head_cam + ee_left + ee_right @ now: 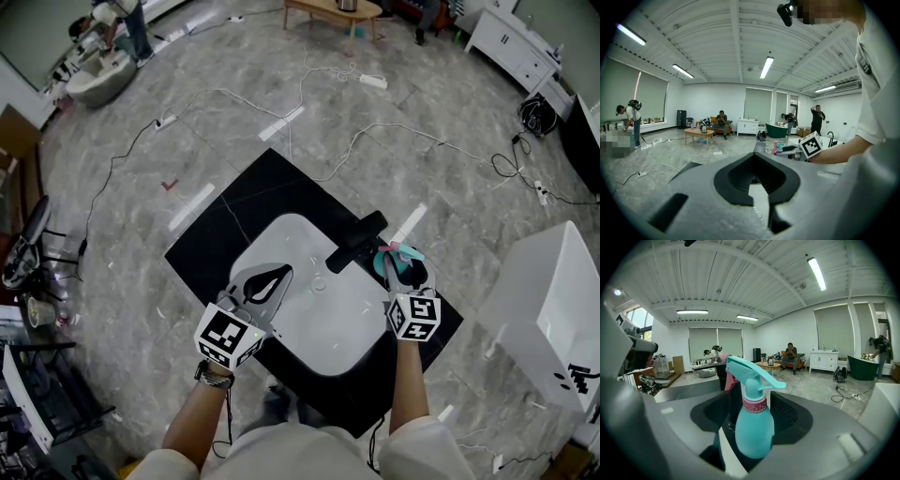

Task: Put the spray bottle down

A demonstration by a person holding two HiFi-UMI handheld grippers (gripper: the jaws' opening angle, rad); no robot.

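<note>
One spray bottle (754,423) is seen, teal in body and spray head, with a pink collar at the neck. It is stood upright between the two jaws of the right hand-held gripper (403,267). The jaws are spread wide, and a gap is seen on each side of the bottle, so it is not pressed by the pads. Whether its base is set on the surface beneath cannot be told.

In the head view the bottle (382,265) is found at the right side of one white basin (328,328), just beside one black faucet (356,242). The basin is carried by one black bench (234,216).

The left hand-held gripper (281,275) is held over the left rim of the basin, well apart from the bottle. Its jaw tips are brought together and nothing is held between them.

Two marker cubes are counted, one on each hand-held gripper: the left one (228,336) and the right one (414,316). Both forearms are seen reaching in from the lower edge.

Cables (375,136) are strewn across the grey stone floor (122,234) beyond the bench. One wooden table (333,9) is seen at the far side of the room, and one white cabinet (553,309) stands to the right of the bench.
</note>
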